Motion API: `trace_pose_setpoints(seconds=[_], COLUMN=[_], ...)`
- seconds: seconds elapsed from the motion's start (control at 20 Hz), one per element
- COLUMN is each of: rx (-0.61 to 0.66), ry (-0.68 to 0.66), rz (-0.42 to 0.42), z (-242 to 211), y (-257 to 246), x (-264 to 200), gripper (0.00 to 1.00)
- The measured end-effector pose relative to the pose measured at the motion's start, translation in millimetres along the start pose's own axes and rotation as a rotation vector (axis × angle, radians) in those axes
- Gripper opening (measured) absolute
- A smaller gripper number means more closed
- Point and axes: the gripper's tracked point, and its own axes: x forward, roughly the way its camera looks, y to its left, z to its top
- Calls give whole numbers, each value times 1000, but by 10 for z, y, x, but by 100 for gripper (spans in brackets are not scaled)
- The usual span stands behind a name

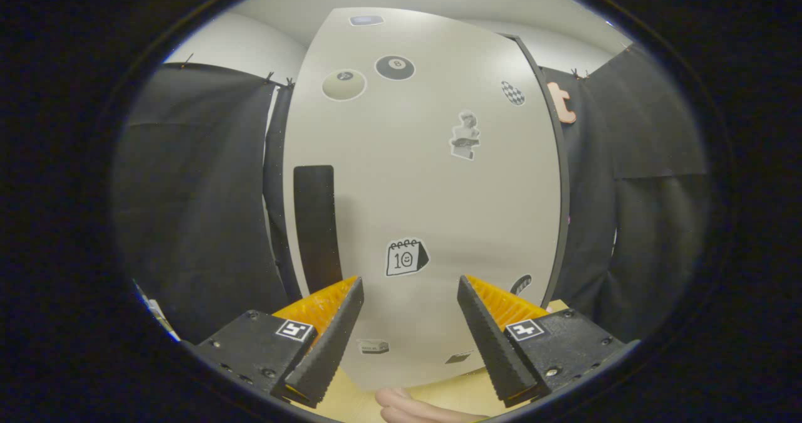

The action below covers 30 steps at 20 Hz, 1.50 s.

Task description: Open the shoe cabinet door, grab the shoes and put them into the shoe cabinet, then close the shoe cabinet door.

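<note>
Smooth matt cabinet door (426, 178) with paper-like stickers; open claw (410, 285) fingers ribbed inside.

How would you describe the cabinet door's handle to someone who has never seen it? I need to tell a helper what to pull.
A tall pale cabinet door dotted with stickers stands just beyond the open gripper. Near the door's left edge, above the left finger, runs the handle, a dark upright strip. Unlike the small stickers around it, such as the calendar sticker, it is plain, long and solid black.
</note>
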Motion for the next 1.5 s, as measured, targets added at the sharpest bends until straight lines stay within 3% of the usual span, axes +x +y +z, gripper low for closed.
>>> trace_pose_setpoints(seconds=[0.3, 0.5, 0.65, 0.9, 1.2, 1.5], rx=[19, 22, -23, -2, 35, 62], ry=[-20, -43, -117, -189, -186, -189], rz=[31, 8, 51, -60, -49, -54], z=[81, 31, 7, -76, -247, -310], y=[-139, -334, -247, -346, -298, -579], x=[-531, -1229, -1840, -2537, -2695, -2696], gripper=[98, 98, 98, 99, 98, 99])
